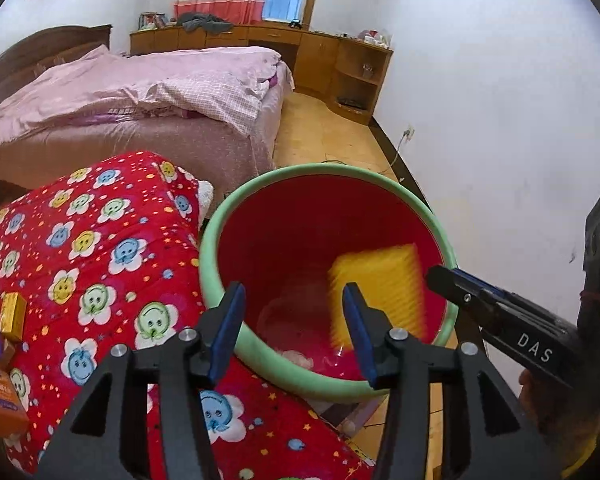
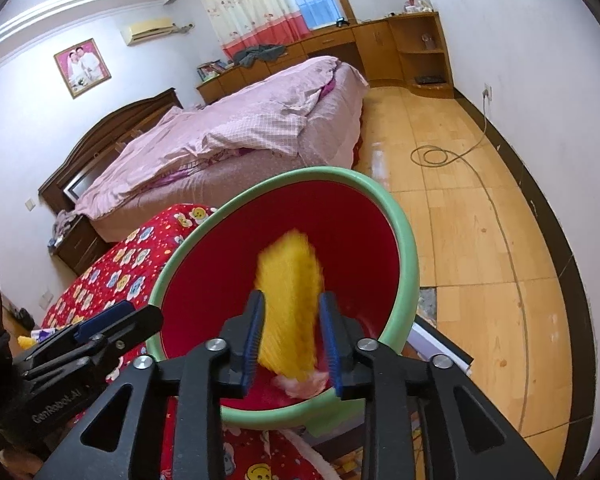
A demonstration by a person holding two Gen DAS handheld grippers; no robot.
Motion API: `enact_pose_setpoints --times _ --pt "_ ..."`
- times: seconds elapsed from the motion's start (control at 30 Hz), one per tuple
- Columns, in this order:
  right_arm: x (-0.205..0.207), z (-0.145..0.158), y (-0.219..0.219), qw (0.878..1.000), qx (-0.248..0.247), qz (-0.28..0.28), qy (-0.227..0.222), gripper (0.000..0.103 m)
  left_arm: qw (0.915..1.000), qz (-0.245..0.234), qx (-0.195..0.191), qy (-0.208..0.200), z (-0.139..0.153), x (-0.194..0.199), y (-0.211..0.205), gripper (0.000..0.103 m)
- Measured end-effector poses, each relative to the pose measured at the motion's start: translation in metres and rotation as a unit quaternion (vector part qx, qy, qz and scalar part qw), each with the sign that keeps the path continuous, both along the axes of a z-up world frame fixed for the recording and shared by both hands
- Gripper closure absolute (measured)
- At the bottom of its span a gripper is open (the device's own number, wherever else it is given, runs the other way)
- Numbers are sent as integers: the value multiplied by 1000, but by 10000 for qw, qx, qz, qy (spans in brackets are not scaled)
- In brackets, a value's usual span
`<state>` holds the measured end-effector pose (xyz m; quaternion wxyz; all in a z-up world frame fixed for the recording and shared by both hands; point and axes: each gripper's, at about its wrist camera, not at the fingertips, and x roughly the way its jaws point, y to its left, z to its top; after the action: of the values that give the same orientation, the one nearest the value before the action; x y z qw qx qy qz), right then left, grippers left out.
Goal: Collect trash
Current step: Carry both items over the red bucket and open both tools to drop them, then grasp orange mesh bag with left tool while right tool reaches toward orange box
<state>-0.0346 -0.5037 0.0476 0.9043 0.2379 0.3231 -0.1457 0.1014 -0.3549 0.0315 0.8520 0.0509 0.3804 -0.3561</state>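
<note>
Filling the upper left of my left view is the pink bed [image 1: 132, 92]; below it lies the red flowered quilt [image 1: 100, 248]. The green-rimmed red bin [image 1: 216, 236] sits at centre, against the quilt's edge. Inside it a blurred yellow packet [image 2: 290, 300] is loose between my right gripper [image 2: 292, 340]'s spread fingers. My left gripper [image 1: 294, 332] is spread too, empty, over the bin.

Left gripper [image 1: 294, 330] and right gripper [image 2: 292, 344] angle downward side by side (jaws parted, nothing clamped).
</note>
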Motion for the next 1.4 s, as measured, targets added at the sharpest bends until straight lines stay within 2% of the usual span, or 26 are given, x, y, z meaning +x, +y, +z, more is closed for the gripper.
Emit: enact_pose_setpoints --times 0.13,0.2,0.63,0.93,1.4 --pt "-3 1 3 10000 60 -45 -8 54 9999 150 -27 40 2 -4 12 53" --pt "-5 4 5 9999 76 -83 -30 44 9998 189 -20 55 2 -6 18 53" --pt "-18 30 40 9995 75 89 -282 43 9981 563 -234 -22 31 -25 77 53" --pt "-18 45 80 9982 69 468 -356 43 9947 987 -247 -118 46 -36 128 53" --pt "-3 60 155 9923 -165 1177 -339 43 9819 1867 -280 -166 60 -34 224 53"
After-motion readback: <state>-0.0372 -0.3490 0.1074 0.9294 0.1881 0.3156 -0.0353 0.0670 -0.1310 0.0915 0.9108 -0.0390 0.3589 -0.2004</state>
